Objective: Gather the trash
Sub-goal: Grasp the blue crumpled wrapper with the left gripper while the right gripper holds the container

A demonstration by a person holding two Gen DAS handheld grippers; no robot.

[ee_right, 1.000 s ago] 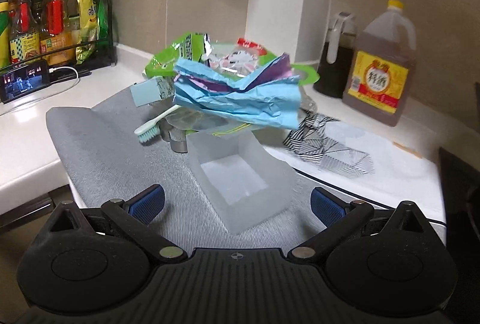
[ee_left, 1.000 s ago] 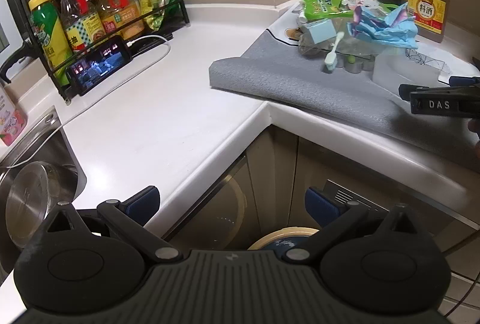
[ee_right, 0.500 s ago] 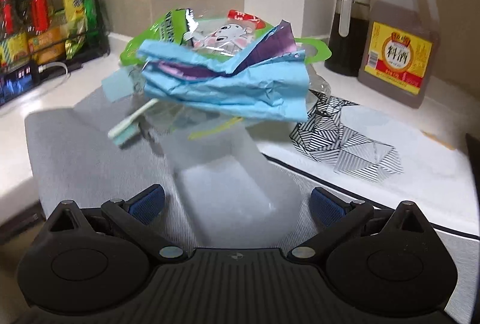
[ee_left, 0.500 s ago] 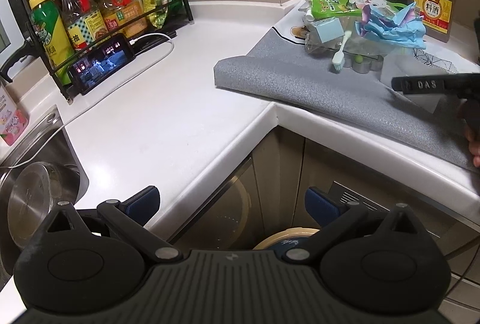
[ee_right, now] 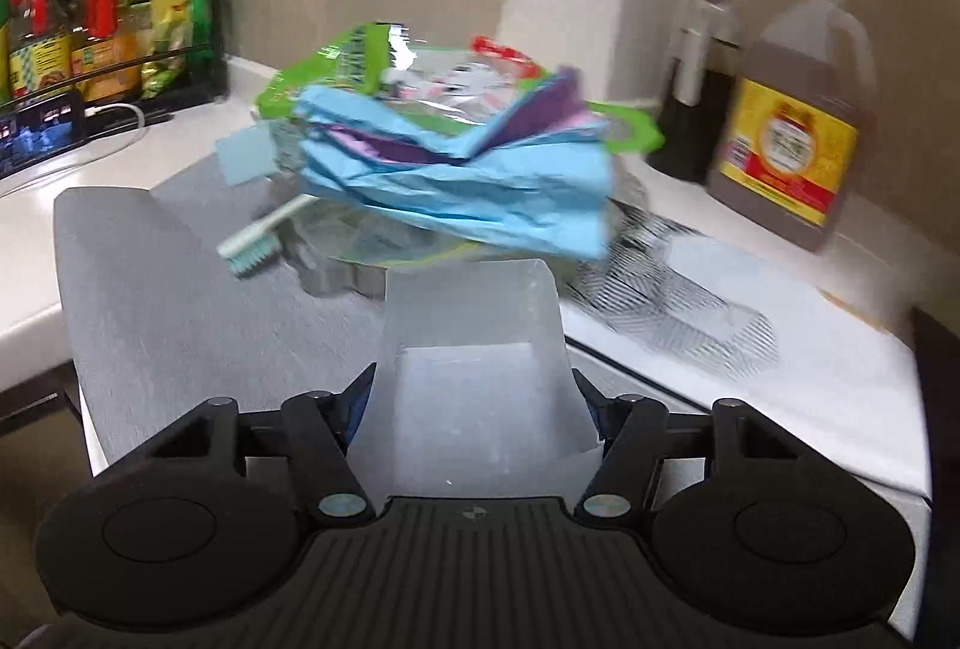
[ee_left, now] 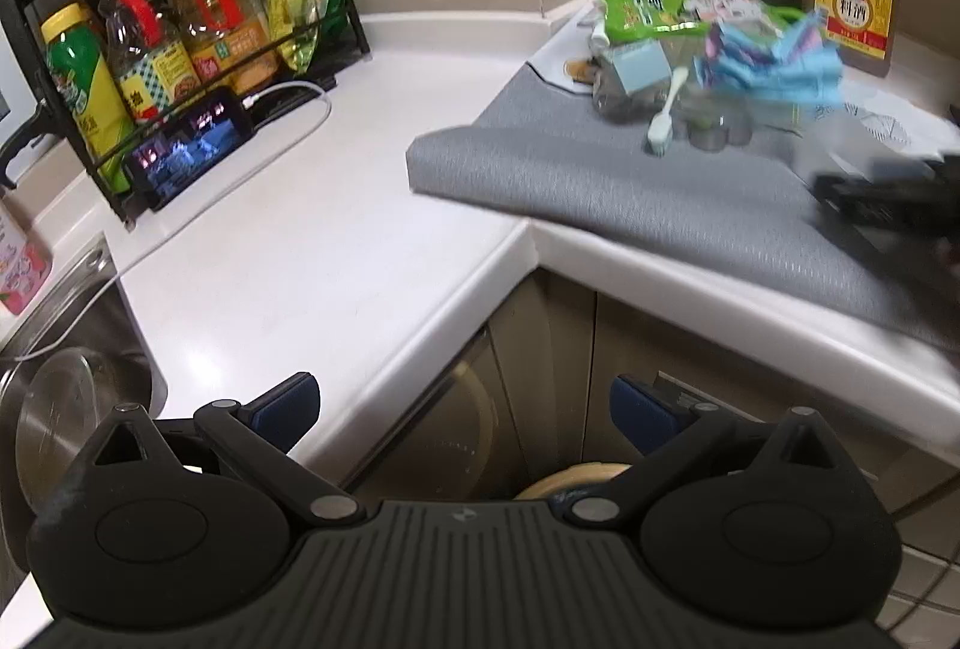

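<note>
A pile of trash lies on a grey mat (ee_right: 180, 301): a crumpled blue wrapper (ee_right: 456, 187), a green snack bag (ee_right: 336, 60), a toothbrush (ee_right: 258, 241) and a small pale blue box (ee_right: 246, 153). My right gripper (ee_right: 474, 403) is shut on a frosted clear plastic box (ee_right: 474, 367), one finger on each side wall. In the left wrist view the pile (ee_left: 720, 42) is at the far right and the right gripper (ee_left: 888, 199) is a dark blur. My left gripper (ee_left: 462, 403) is open and empty, off the counter edge, above a round bin (ee_left: 576, 478).
A black rack (ee_left: 180, 48) with bottles and a phone (ee_left: 192, 144) on a cable stands at the back left. A sink (ee_left: 60, 397) with a steel pot lies at the left. A brown jug (ee_right: 792, 132) and a dark bottle (ee_right: 696, 96) stand behind the pile.
My right gripper moved forward and closed on the frosted plastic box. The left gripper stayed open and shifted only slightly.
</note>
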